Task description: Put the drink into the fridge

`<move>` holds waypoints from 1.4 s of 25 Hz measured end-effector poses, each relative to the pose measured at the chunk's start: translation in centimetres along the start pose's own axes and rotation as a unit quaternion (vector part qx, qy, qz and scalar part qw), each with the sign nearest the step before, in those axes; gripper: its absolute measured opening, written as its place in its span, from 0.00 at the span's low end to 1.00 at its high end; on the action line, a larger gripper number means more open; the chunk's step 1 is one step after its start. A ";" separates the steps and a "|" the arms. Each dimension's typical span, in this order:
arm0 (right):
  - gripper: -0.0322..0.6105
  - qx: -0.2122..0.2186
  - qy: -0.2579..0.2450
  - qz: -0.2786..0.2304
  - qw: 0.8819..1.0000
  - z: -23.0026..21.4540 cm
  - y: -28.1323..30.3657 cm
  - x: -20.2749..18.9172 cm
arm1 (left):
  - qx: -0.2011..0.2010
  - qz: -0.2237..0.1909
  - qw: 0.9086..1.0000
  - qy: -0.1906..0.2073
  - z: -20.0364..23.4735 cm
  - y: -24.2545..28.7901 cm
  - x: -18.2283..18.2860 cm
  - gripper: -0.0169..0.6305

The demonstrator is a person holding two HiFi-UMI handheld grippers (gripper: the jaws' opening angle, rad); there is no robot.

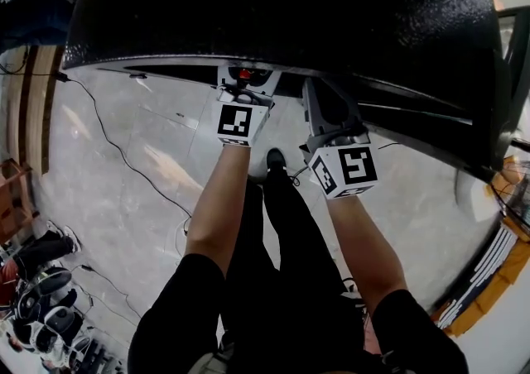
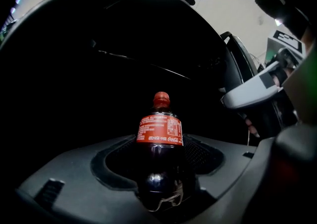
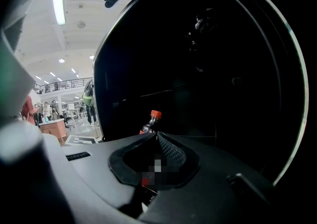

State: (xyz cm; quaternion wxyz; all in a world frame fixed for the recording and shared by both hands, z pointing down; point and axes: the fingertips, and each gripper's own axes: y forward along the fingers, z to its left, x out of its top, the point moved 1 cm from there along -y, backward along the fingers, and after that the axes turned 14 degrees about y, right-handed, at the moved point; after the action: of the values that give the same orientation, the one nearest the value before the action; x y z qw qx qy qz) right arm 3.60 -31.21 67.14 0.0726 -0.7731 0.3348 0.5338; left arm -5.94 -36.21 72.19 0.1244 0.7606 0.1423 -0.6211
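A dark cola bottle [image 2: 159, 139] with a red cap and red label stands upright between the jaws of my left gripper [image 2: 161, 171], which is shut on its lower body. In the head view only its red cap [image 1: 245, 74] shows, just under the edge of the big black fridge [image 1: 290, 8]. The fridge's dark front [image 2: 124, 49] fills the space right behind the bottle. My right gripper [image 3: 156, 138] is beside the left one, its jaws together with nothing between them. The bottle's cap [image 3: 155, 114] pokes up just past its fingertips. The right gripper [image 2: 252, 91] also shows at the right of the left gripper view.
A pale stone floor [image 1: 141, 165] with a black cable [image 1: 116, 149] lies below. Several helmets or shoes [image 1: 41, 298] are piled at the lower left, and a wooden pallet [image 1: 16, 190] is at the left edge. People and tables [image 3: 54, 114] stand far off.
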 end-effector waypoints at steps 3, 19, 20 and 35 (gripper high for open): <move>0.08 0.000 0.000 0.003 1.000 -0.2 -0.2 -0.4 | -0.011 0.010 1.000 0.006 -0.6 0.2 -0.4 0.50; 0.08 0.009 0.006 0.009 1.000 0.8 0.7 -0.8 | 0.018 0.044 0.999 -0.017 0.4 -2.9 -1.9 0.50; 0.08 0.009 0.006 0.009 1.000 0.8 0.6 -0.8 | 0.022 0.037 0.999 -0.019 0.5 -2.9 -1.9 0.50; 0.08 -0.001 0.019 0.000 1.000 1.0 0.1 -0.2 | -0.004 0.131 0.990 -0.048 1.2 0.7 -2.8 0.50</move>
State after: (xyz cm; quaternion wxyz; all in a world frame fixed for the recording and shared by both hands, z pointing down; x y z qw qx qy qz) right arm 2.78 -30.72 66.90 0.0651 -0.7832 0.3354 0.5194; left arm -7.28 -37.45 74.71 0.2139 0.7418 0.0380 -0.6344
